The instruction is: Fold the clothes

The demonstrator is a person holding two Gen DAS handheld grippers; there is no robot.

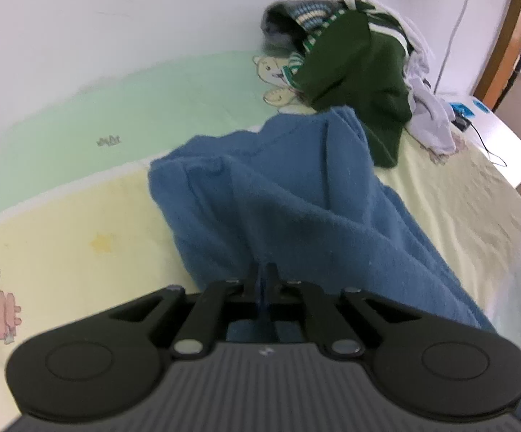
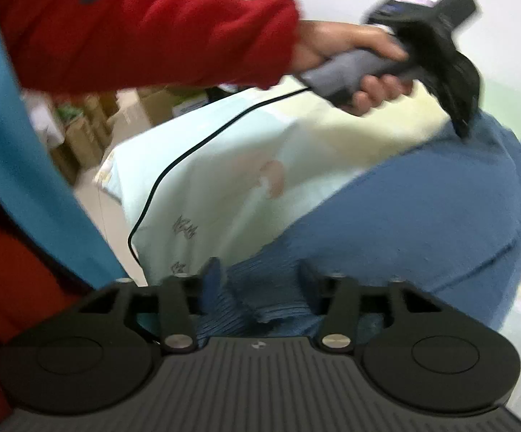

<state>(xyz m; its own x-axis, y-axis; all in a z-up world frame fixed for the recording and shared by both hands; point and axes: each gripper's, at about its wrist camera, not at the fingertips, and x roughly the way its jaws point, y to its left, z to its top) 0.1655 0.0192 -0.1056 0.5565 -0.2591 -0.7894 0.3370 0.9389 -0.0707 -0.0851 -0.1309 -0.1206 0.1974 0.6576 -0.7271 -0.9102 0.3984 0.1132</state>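
Sweater [image 1: 278, 194] stretches lengthwise toward clothes pile [image 1: 354, 54].

- The blue sweater [image 1: 278, 198] is soft, fuzzy matt knit, ribbed at the hem [image 2: 260, 288].
- The bed sheet [image 1: 80, 216] is smooth, pale printed cloth.
- The left claw [image 1: 262, 280] and right claw [image 2: 258, 273] are matt black plastic with shiny metal pins.
- The green garment [image 1: 354, 68] is matt cloth.

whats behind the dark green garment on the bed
Behind the dark green garment sits a pile: a blue-and-white striped knit, grey cloth and pale lilac clothing. What lies beneath or deeper in the pile is covered.
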